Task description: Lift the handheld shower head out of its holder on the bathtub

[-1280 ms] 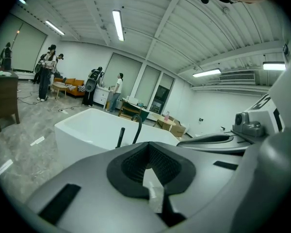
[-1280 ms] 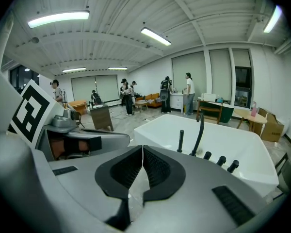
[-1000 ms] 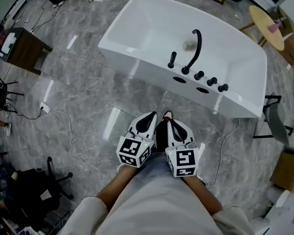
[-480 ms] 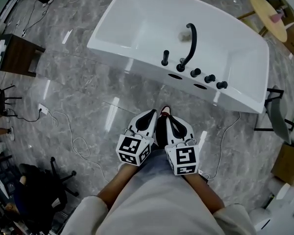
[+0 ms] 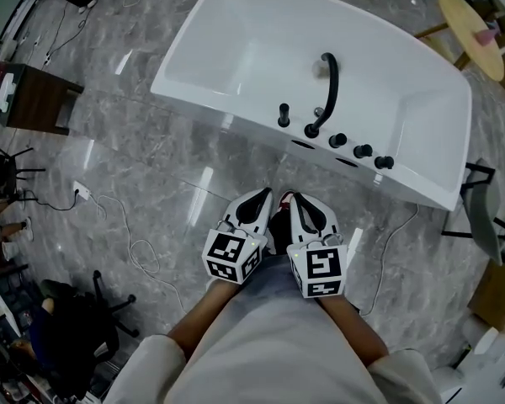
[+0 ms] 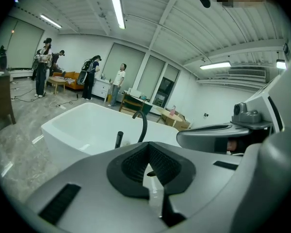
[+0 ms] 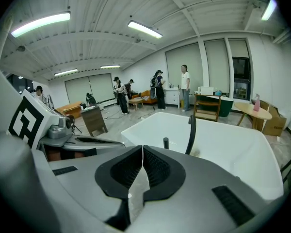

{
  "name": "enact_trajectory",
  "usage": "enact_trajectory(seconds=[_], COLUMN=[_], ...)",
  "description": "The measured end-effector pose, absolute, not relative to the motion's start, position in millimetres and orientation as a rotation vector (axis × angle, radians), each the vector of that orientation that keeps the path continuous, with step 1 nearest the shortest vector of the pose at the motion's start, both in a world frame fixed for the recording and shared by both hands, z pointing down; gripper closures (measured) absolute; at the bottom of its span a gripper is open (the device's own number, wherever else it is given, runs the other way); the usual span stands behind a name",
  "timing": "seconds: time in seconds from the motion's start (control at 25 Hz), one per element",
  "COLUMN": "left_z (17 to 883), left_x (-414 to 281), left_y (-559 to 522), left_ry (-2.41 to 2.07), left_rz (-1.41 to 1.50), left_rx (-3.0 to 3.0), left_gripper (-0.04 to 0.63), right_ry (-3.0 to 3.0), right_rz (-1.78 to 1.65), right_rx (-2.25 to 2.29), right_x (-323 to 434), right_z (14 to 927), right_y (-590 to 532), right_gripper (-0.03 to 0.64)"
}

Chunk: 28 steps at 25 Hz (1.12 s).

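Your left claw (image 6: 148, 153): jaws together, pads meeting at the tip, nothing between them. Your right claw (image 7: 142, 152): same, jaws together, empty. The two sit side by side, almost touching, close in front of your body. Their tips point forward and a bit down over the grey marble floor (image 5: 143, 154).

Ahead of both tips and well apart from them is the white bathtub (image 5: 261, 49), with its near rim facing the claws. On that rim, roughly in line with the gap between the two claws, the handheld shower head (image 5: 283, 114) stands upright in its holder. It shows as a short black stick, with neither claw touching it. Just right of it the curved black spout (image 5: 328, 82) arcs over the tub. Further right along the rim are three black knobs (image 5: 363, 151).

Left of your left claw, loose cables (image 5: 135, 247) lie on the floor. Further left and ahead is a dark side table (image 5: 34, 99). Far ahead-right, past the tub, is a round wooden table (image 5: 471, 28). People (image 6: 89, 79) stand across the room beyond the tub.
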<state>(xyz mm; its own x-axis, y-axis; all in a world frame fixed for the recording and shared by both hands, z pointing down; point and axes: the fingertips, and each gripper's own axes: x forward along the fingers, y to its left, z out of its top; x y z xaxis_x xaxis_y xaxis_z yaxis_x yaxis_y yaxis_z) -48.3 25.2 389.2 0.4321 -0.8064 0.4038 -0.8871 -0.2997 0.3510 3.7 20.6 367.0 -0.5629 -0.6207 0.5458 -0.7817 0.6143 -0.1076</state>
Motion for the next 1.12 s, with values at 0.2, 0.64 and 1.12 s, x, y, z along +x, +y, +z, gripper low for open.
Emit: enact_trajectory(seconds=[0.2, 0.64, 1.12], left_z=[375.0, 353.3, 365.3], left_x=[-43.4, -33.1, -40.5], left_y=[-5.5, -34.2, -42.5], left_ry=[-1.475, -1.537, -1.492], left_rz=[0.190, 0.174, 0.180], left_rx=[2.210, 2.276, 2.264], left_gripper=[0.591, 0.591, 0.591], right_ry=[-2.428, -2.517, -2.475], right_rz=[0.423, 0.381, 0.439], right_rx=[1.126, 1.148, 1.136], right_x=[8.5, 16.8, 5.4], right_z=[352.1, 330.3, 344.7], right_y=[-13.7, -43.2, -46.0], right_gripper=[0.597, 0.597, 0.597])
